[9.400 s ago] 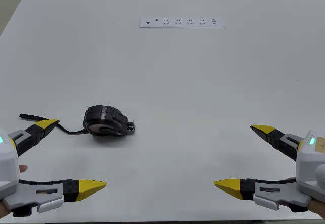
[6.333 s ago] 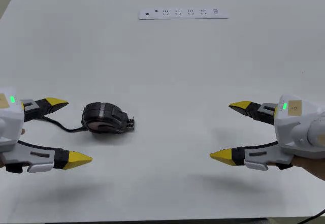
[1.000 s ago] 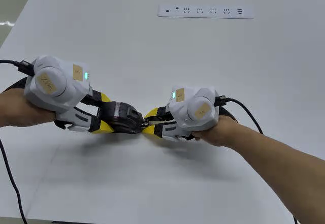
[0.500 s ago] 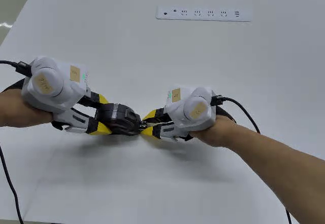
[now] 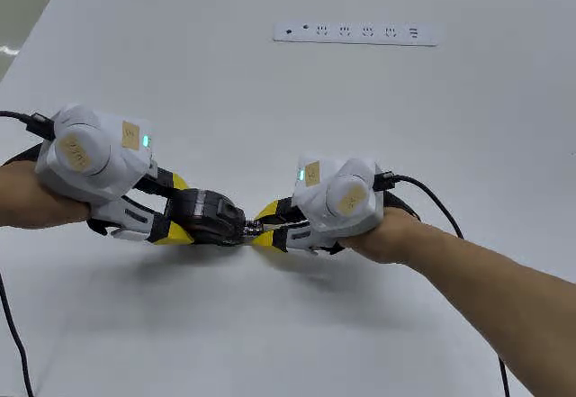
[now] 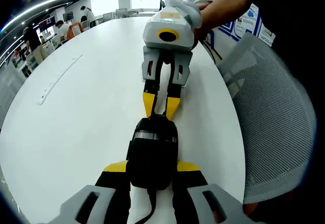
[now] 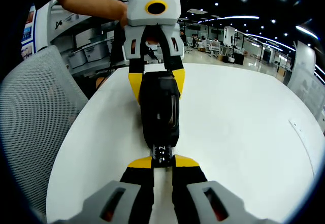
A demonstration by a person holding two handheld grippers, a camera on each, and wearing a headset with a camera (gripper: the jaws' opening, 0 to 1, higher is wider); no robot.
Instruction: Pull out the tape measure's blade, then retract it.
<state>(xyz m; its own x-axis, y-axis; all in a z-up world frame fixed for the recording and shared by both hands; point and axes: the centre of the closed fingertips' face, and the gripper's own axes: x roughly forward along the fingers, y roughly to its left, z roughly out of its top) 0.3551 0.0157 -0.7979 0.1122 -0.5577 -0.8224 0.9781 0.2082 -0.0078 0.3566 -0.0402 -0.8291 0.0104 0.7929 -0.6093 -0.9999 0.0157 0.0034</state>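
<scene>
1. Two claws that hung spread and well apart from the tape measure (image 5: 209,217) some seconds ago have both closed in on it.
2. Now the left claw (image 5: 184,210) is clenched around the tape measure's black body, which lies on the bench (image 5: 297,109) in front of the person, left of centre.
3. Meanwhile the right claw (image 5: 266,221) is pinched on the blade tip (image 7: 161,154) at the mouth of the housing; a short marked stub shows between its jaws.
4. Little has shifted over the last second, so I judge the pull-out is only starting, with retraction yet to come.
</scene>
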